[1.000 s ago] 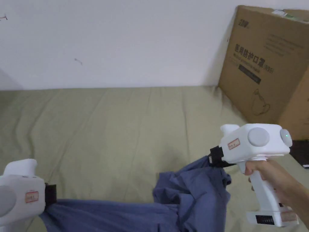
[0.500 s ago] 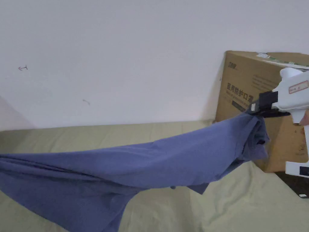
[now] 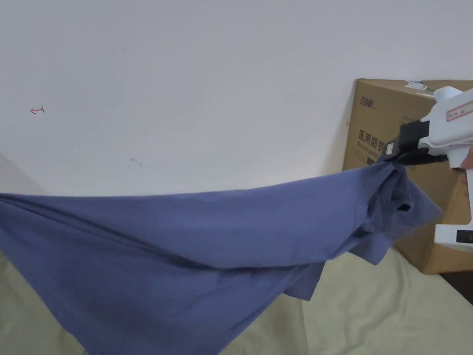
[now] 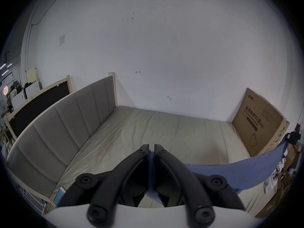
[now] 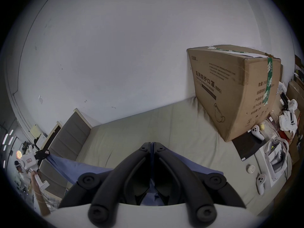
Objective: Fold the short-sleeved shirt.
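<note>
Blue short-sleeved shirt [image 3: 184, 240] now hangs stretched above the bed [image 3: 392, 296], up off it, right gripper [image 3: 392, 155] at three o'clock and left gripper [image 4: 151, 146] both clamped on its corners, ready for laying flat.

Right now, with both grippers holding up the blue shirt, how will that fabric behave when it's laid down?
The blue shirt sags between the right gripper and the left gripper, so it is likely floppy. Its bunched end suggests it will wrinkle. It looks light.
</note>
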### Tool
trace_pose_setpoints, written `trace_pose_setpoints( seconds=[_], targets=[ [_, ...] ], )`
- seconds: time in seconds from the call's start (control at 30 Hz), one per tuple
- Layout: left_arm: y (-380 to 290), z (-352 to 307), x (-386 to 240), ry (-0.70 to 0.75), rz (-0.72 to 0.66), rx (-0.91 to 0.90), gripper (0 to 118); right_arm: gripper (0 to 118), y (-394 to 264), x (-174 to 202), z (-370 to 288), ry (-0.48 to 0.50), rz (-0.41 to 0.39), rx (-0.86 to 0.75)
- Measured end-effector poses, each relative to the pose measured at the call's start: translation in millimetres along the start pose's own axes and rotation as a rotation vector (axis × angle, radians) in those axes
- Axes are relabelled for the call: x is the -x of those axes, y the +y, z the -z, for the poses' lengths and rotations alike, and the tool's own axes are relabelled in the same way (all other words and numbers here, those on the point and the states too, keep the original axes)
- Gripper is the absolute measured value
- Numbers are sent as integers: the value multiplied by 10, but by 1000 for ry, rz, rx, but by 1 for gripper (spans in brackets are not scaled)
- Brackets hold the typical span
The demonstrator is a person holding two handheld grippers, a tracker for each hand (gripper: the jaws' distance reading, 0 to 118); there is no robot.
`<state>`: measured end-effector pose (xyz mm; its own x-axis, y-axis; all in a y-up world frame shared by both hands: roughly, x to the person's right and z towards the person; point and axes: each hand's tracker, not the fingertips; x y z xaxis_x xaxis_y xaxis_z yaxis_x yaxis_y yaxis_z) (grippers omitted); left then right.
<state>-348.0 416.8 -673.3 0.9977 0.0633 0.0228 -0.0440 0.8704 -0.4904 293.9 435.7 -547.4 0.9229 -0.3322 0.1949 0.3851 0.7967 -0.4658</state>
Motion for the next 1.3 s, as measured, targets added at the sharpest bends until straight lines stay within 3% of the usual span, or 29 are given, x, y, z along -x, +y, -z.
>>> trace_pose_setpoints(
  seconds=[0.27, 0.5, 0.73, 0.87, 1.0, 1.03, 1.07, 1.1, 1.13, 1.17, 1.3],
  targets=[
    [-452, -114, 240, -24, -53, -2, 9, 4, -386, -191, 403, 13, 23, 65],
    [-1878, -422, 492, -14, -94, 177, 9, 4, -1696, -606, 641, -2, 63, 295],
    [-3274, -704, 599, 19, -46, 455, 9, 4, -2970, -1101, 605, -109, 159, 513],
    [-3539, -767, 743, 34, -108, 507, 9, 4, -3312, -1290, 339, -107, 219, 537],
    [-3604, -788, 652, 18, 15, 505, 9, 5, -3534, -1309, 179, -115, 216, 537],
    [-3618, -784, 636, 22, -1, 498, 10, 21, -3565, -1311, 163, -109, 237, 528],
    [-3622, -780, 637, 21, -8, 491, 15, 47, -3572, -1291, 134, -110, 252, 517],
    [-3607, -790, 637, 18, -9, 492, 32, 83, -3572, -1259, 109, -136, 244, 508],
    [-3568, -812, 631, 20, -17, 490, 77, 112, -3562, -1225, 79, -148, 230, 500],
    [-3535, -831, 631, 21, -25, 485, 96, 116, -3537, -1193, 33, -150, 204, 490],
    [-3311, -1110, 606, -19, -28, 385, 96, 112, -3337, -952, -393, -139, 136, 332]
  ],
)
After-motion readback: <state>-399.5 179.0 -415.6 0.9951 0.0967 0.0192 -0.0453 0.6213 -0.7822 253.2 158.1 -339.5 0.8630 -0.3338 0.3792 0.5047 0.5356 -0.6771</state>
